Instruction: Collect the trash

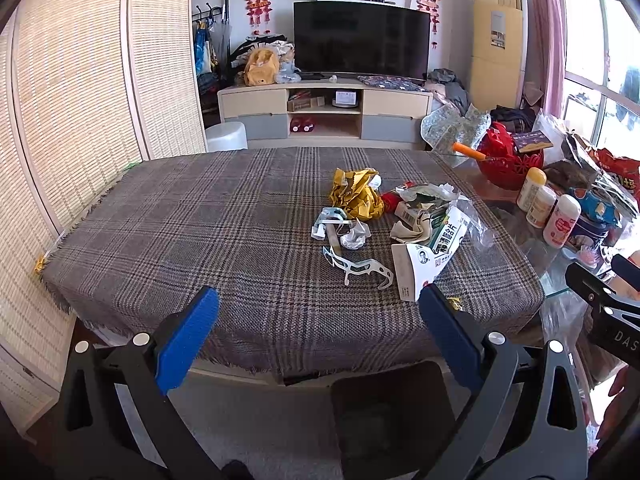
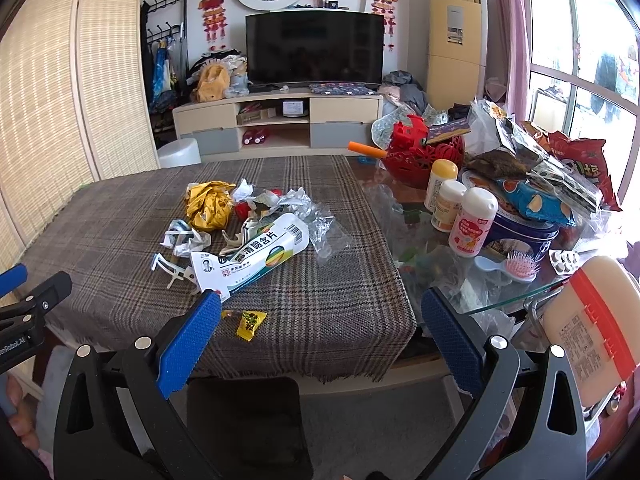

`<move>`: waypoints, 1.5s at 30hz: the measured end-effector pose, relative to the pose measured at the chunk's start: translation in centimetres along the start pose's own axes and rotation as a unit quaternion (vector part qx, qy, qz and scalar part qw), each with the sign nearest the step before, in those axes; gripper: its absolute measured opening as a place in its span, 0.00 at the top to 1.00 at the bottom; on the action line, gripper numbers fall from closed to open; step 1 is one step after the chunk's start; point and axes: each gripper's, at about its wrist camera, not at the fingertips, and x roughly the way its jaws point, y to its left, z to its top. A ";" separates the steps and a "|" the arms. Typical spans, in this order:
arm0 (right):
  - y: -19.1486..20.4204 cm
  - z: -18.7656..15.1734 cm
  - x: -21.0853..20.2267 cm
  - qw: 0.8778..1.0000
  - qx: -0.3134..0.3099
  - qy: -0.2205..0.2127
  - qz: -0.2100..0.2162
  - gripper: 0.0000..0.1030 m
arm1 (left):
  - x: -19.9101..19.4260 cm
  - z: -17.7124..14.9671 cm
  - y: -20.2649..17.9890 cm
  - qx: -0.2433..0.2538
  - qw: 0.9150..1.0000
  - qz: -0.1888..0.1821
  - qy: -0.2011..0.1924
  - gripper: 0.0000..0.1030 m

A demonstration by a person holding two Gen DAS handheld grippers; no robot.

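1. Yellow candy wrapper (image 2: 249, 322) lies near the desk (image 1: 160, 240) front edge, half hidden behind one jaw.
2. Trash pile (image 1: 384, 220) sits mid-desk; bare cloth on its left.
3. Left gripper (image 1: 319, 316) and right gripper (image 2: 321, 318) jaws spread wide, holding nothing.

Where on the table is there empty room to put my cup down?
The plaid cloth is bare left of the yellow wrapper, toward the woven screen, and along its near edge right of the small candy. The glass side by the bottles and red basket is crowded.
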 end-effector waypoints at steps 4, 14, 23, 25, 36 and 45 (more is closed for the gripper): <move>0.0 -0.1 0.0 1.000 0.000 0.001 0.000 0.03 | 0.0 0.0 -0.1 0.000 1.000 0.000 0.000 0.08; 0.0 -0.1 0.0 1.000 0.001 0.000 0.000 0.03 | 0.0 -0.4 0.1 -0.002 1.000 0.001 -0.002 0.08; -0.1 -0.3 0.2 1.000 0.001 0.004 0.000 0.03 | 0.2 -0.1 0.1 -0.002 1.000 0.001 0.001 0.08; -0.2 -0.3 0.2 1.000 0.002 0.004 0.000 0.03 | 0.2 -0.2 0.2 -0.002 1.000 0.001 0.001 0.08; -0.9 0.2 1.4 0.999 0.034 0.029 0.021 0.03 | 0.6 0.0 0.3 0.006 1.000 0.013 0.008 0.08; -0.5 0.8 3.6 0.995 0.049 0.073 0.054 0.03 | 1.8 1.0 0.8 0.014 1.000 0.001 0.015 0.08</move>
